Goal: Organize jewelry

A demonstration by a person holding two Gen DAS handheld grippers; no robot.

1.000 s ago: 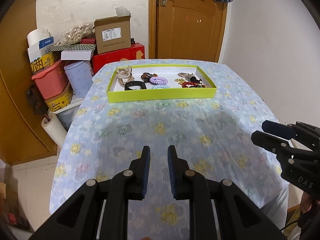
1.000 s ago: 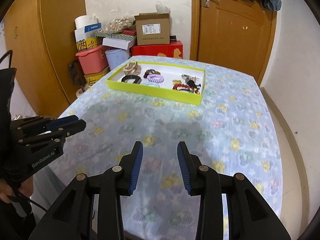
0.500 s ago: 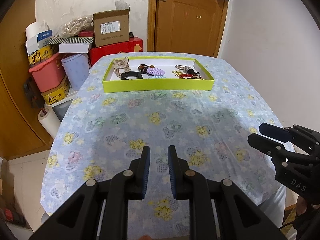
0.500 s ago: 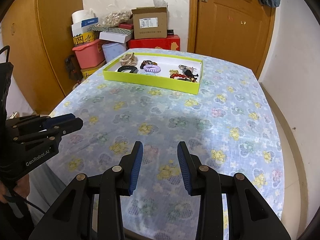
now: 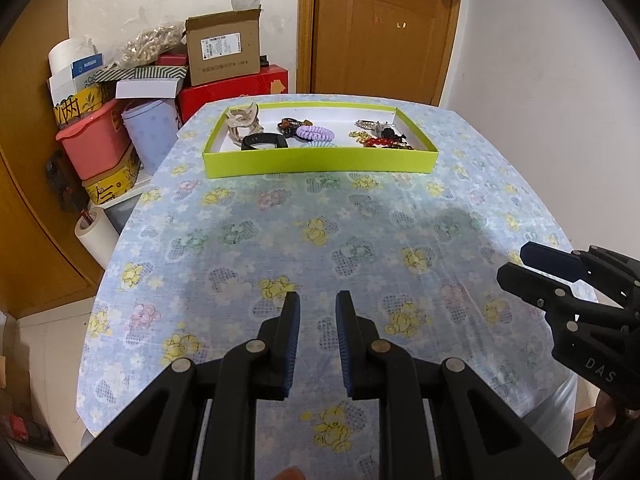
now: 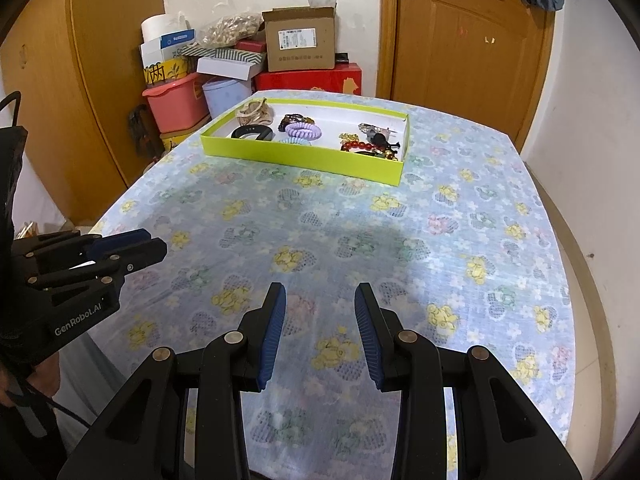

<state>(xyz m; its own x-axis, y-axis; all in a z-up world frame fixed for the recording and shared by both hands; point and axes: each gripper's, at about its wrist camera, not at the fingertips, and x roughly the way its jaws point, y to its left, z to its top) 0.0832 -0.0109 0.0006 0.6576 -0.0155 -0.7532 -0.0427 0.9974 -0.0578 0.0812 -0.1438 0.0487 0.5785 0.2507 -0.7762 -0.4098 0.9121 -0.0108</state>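
From the left wrist camera, the left tongs (image 5: 317,338) hover low over the near end of the bench (image 5: 248,248), their black plastic arms ending in ribbed blue pads that stand slightly apart with nothing between them. The bench is draped in a pale blue cloth printed with small yellow, pink and green flowers. At its far end sits a shallow rectangular tray (image 5: 320,164) with lime-green cardboard walls and a white floor. Inside, from left to right, lie a beige hair claw (image 5: 240,120), a glossy black band (image 5: 264,142), a lilac spiral hair tie (image 5: 315,133) and a tangle of red beads and gold chain (image 5: 380,141). The right tongs (image 5: 520,266) enter from the right edge, well apart from the tray; side-on, I cannot tell their gap here. Beyond the bench stand a brown cardboard box (image 5: 224,54) on a red box, a pink plastic tub (image 5: 96,140) and a wooden door (image 5: 380,28).

From the right wrist camera, the right tongs (image 6: 320,330) hang over the near cloth with their blue ribbed pads wide apart and empty. The green tray (image 6: 304,158) lies far ahead, slightly left, holding the same jewelry: the lilac coil (image 6: 303,131) mid-tray, round red beads (image 6: 358,145) toward its right end. The left tongs (image 6: 154,242) reach in from the left edge.
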